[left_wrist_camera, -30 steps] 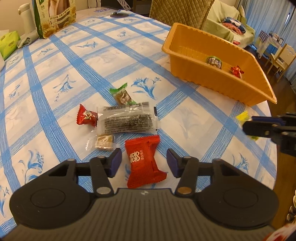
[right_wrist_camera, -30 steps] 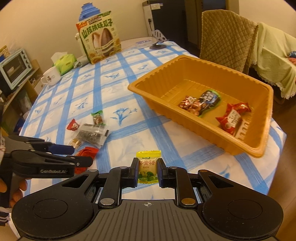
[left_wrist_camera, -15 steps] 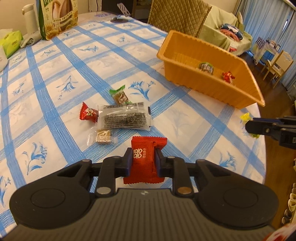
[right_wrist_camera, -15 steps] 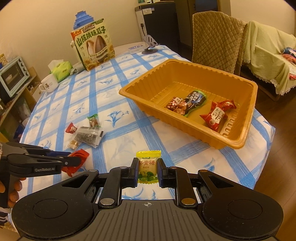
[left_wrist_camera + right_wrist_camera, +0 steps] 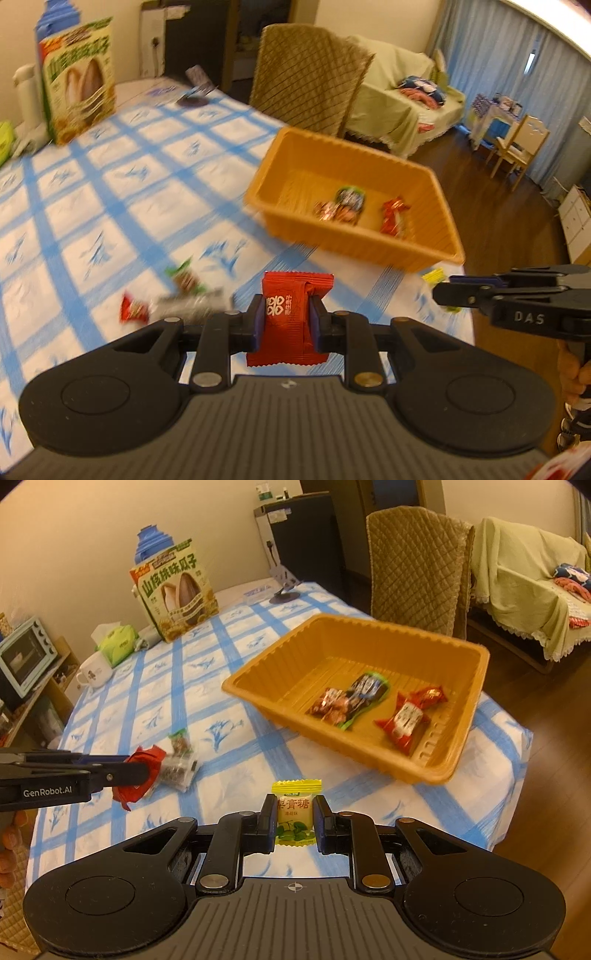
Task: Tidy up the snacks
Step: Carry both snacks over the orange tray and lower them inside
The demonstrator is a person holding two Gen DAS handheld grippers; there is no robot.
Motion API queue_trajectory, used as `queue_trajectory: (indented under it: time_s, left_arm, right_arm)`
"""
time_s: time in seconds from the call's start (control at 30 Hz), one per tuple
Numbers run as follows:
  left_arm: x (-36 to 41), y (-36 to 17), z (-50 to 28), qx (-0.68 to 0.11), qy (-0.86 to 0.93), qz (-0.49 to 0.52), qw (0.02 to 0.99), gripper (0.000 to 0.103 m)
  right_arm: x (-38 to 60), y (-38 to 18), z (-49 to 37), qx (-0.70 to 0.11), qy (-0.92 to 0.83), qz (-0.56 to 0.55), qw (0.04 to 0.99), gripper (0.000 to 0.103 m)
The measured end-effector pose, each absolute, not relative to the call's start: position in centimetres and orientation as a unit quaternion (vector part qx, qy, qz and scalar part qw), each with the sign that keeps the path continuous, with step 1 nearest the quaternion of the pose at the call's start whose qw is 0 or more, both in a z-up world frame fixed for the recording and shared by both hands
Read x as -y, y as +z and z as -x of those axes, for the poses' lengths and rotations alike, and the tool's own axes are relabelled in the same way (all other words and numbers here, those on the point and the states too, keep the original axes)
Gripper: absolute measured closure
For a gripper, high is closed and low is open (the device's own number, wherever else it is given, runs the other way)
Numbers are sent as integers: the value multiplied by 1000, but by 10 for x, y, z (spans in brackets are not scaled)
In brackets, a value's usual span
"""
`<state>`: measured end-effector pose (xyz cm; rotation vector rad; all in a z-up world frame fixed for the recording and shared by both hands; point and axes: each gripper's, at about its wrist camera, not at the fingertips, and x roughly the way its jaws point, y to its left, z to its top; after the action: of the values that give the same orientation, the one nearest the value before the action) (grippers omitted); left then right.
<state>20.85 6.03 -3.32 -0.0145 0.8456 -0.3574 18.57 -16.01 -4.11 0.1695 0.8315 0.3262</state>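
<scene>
While both grippers are loaded and neither load is yet delivered, the count stands as follows, nearest first.

Item, held: red packet (image 5: 291, 317), clamped between the jaws of the left gripper (image 5: 286, 323), which have just been closing on it; it hangs clear of the tablecloth (image 5: 110, 206).

Item, held: yellow candy (image 5: 295, 812), pinched upright in the right gripper (image 5: 295, 814), jaws tight on its sides, likewise off the cloth.

Items, loose, just ahead and to the left of the left gripper: a small red candy (image 5: 133, 311), a clear packet with dark filling (image 5: 188, 308), and a green-topped candy (image 5: 183, 277) beyond it. All lie on the cloth, blurred in the left view; a fourth piece may be hidden behind the gripper body, which cannot be confirmed.

Receptacle, farther ahead and to the right of the left gripper, straight ahead of the right one: orange tray (image 5: 369, 627). Contents: a reddish-brown wrapped sweet (image 5: 330, 707), a dark green-edged packet (image 5: 367, 690) touching it, and a red twist candy (image 5: 408, 716) apart to their right.

Judgement: three filed, two in carriage, at least three awaiting pickup; roughly midway.

Beyond the tray: a sunflower-seed bag (image 5: 173, 590), not evidently part of the sort.
</scene>
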Motion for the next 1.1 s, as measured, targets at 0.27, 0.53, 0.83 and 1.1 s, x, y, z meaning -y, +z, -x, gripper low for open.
queue_trajectory:
  time_s: [0.27, 0.53, 0.83, 1.1]
  left_arm:
    - [-28, -16, -256, -378, -209, -12, 902, 81]
    - [6, -2, -322, -357, -238, -25, 903, 81]
    - [34, -16, -384, -373, -247, -45, 893, 81]
    - [50, -59, -415, -408, -233, -74, 880, 81]
  right_arm:
    - [183, -23, -223, -373, 134, -95, 913, 83]
    - [201, -11, -276, -349, 111, -111, 924, 83]
    - [214, -25, -326, -359, 82, -130, 921, 83]
    - [216, -50, -350, -387, 65, -146, 908, 83]
